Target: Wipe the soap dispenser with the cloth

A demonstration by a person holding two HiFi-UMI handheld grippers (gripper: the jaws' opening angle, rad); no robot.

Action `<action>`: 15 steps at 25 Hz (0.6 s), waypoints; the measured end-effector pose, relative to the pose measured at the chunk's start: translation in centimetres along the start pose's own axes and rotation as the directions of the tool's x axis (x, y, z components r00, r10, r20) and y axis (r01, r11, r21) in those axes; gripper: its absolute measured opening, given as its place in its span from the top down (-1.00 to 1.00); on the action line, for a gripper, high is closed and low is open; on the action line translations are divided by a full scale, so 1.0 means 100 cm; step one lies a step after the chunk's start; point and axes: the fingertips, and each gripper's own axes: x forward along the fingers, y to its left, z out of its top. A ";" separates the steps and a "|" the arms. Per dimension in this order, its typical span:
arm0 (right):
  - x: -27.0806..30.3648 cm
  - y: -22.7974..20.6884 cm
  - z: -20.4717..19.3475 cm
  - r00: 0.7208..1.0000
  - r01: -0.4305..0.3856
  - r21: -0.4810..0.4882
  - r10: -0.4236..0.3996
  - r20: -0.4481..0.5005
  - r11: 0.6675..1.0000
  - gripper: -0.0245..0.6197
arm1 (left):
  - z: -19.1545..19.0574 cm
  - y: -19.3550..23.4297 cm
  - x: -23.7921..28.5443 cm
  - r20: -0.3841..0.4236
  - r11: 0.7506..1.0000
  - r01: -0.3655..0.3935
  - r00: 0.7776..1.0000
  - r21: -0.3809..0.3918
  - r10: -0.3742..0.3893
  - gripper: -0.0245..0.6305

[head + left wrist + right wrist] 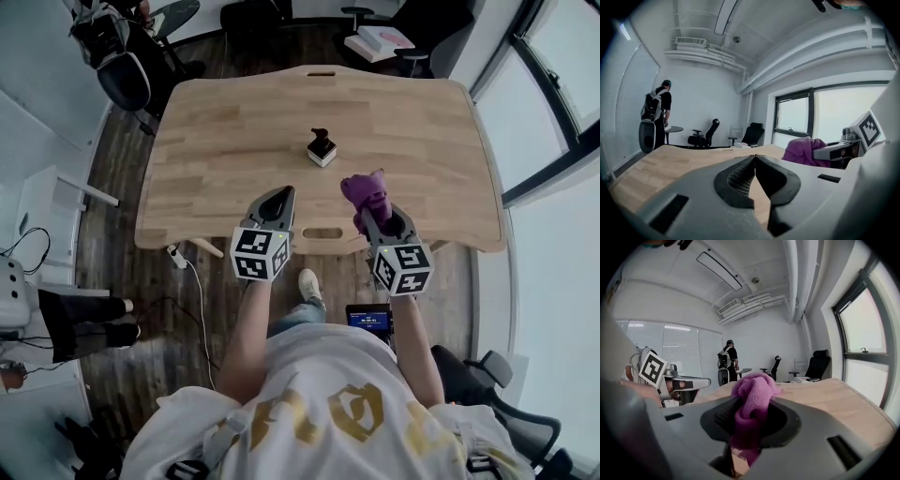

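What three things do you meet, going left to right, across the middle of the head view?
Shut grey left tool → small soap dispenser with a black pump → crumpled purple cloth.

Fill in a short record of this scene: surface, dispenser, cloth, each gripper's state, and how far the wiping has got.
table: light wood
soap dispenser: stands near the table's middle, nothing touching it
left gripper: jaws together, empty
right gripper: shut on the cloth
cloth: purple, bunched, sticking out past the jaws
placing: both grippers over the table's near edge, short of the soap dispenser
wiping: not yet begun; cloth is apart from the soap dispenser
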 end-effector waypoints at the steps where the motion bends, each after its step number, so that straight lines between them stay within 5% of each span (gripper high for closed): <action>1: 0.015 -0.004 0.005 1.000 0.003 0.002 -0.003 -0.003 1.000 0.59 | 0.004 0.010 0.013 -0.003 1.000 0.004 1.000 -0.003 -0.004 0.90; 15: 0.149 -0.049 0.034 0.997 0.069 0.028 -0.068 -0.035 0.997 0.58 | 0.032 0.105 0.137 -0.005 0.996 0.089 0.996 0.000 -0.089 0.90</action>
